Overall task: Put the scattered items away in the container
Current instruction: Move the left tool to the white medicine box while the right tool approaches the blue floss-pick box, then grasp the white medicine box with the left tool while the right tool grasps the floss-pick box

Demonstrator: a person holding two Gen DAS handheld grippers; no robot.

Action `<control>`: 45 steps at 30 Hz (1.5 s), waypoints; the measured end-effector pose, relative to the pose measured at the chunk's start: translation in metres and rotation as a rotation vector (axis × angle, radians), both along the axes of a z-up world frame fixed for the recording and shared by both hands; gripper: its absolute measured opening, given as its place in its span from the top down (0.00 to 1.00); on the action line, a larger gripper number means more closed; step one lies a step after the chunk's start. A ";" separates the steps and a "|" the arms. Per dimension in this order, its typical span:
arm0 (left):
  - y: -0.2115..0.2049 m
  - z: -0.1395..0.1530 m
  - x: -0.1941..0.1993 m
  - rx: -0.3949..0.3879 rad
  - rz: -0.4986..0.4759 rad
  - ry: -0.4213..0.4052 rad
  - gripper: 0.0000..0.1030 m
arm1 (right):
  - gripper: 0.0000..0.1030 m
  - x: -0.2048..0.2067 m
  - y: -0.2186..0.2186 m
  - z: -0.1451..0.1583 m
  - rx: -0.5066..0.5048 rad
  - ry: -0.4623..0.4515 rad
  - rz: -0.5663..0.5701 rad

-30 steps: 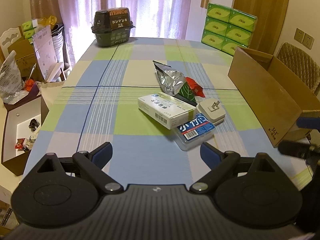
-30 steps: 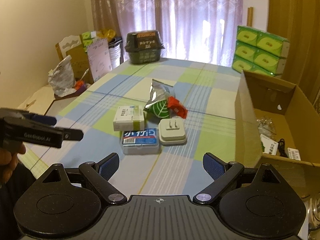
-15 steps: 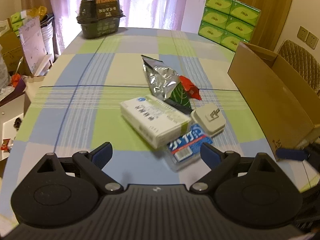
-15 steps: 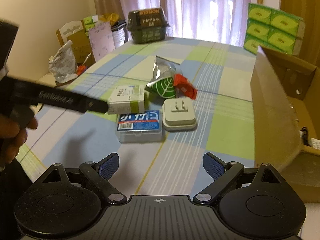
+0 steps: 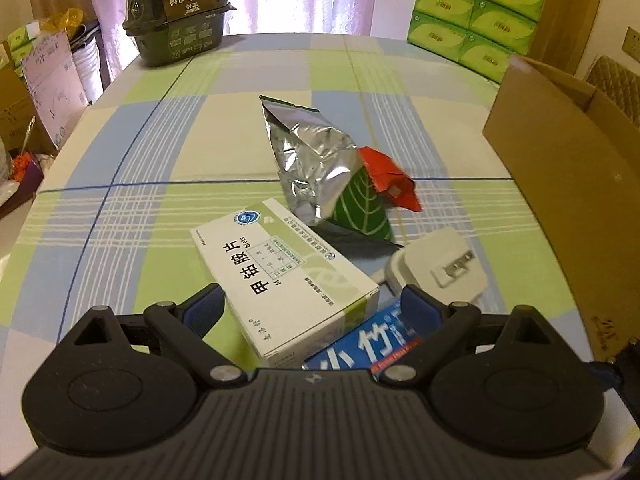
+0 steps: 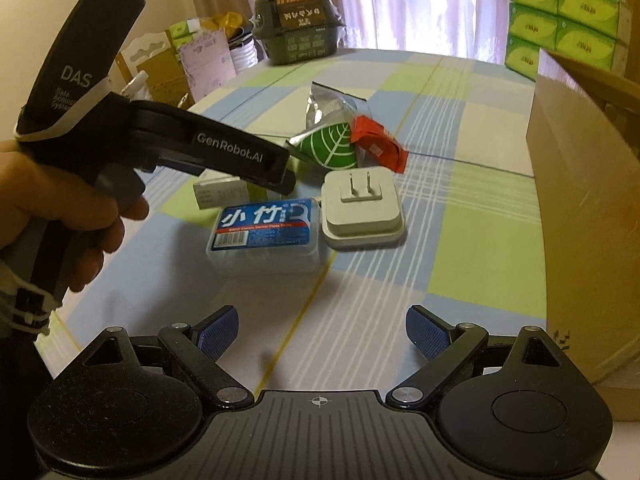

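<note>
Checked cloth covers the worktop (image 5: 132,184); both the left hand-held gripper (image 5: 312,310) and the right hand-held gripper (image 6: 322,330) are spread wide, holding nothing.

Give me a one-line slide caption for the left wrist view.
Open left gripper closing in on a white medicine box among clutter on a checked tablecloth, cardboard box at right.

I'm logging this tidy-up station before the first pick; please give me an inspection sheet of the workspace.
Surface: checked tablecloth, flat.
Job's things: medicine box, floss pick box, plug adapter, foil pouch and red sachet clustered; cardboard box open at the right.
Clutter: dark food tub at the far end.
Grippers: left gripper open around the medicine box; right gripper open, empty.
Cables: nothing seen.
Surroundings: tissue packs, curtains.
</note>
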State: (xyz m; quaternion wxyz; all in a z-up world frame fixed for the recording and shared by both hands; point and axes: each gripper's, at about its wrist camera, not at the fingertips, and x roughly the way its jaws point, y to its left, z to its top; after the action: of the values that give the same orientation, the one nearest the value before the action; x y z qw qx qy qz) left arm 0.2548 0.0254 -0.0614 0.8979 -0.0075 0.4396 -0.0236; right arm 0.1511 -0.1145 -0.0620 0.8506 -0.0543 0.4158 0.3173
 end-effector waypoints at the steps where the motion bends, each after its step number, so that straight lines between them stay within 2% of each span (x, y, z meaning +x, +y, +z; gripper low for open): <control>1: 0.001 -0.001 0.002 0.004 -0.003 0.001 0.11 | 0.07 0.001 0.000 -0.001 0.000 0.003 0.001; 9: 0.017 -0.008 -0.001 0.010 -0.011 0.017 0.28 | 0.07 0.000 0.006 -0.003 0.015 0.012 0.013; 12: 0.025 -0.005 -0.011 0.009 -0.026 0.014 0.30 | 0.07 -0.002 0.008 -0.001 0.042 0.015 0.022; 21: 0.064 0.005 -0.057 -0.012 -0.051 0.030 0.31 | 0.07 -0.009 0.022 0.003 0.044 0.009 0.046; 27: 0.085 0.000 -0.075 0.010 -0.035 0.059 0.30 | 0.07 -0.013 0.036 0.003 0.039 0.000 0.075; 39: 0.096 -0.009 -0.075 -0.006 -0.029 0.050 0.27 | 0.07 -0.007 0.060 -0.006 0.006 -0.036 0.129; 42: 0.098 -0.008 -0.073 -0.007 -0.033 0.050 0.33 | 0.07 -0.003 0.063 -0.008 0.009 -0.045 0.138; 45: 0.100 -0.007 -0.073 -0.004 -0.047 0.050 0.33 | 0.07 0.002 0.065 -0.009 0.013 -0.052 0.140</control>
State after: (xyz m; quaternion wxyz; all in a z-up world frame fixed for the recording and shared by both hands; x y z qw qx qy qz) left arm 0.1815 0.1252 -0.0684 0.8857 0.0005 0.4619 -0.0456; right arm 0.1534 -0.0492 -0.0711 0.8373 -0.0857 0.3865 0.3771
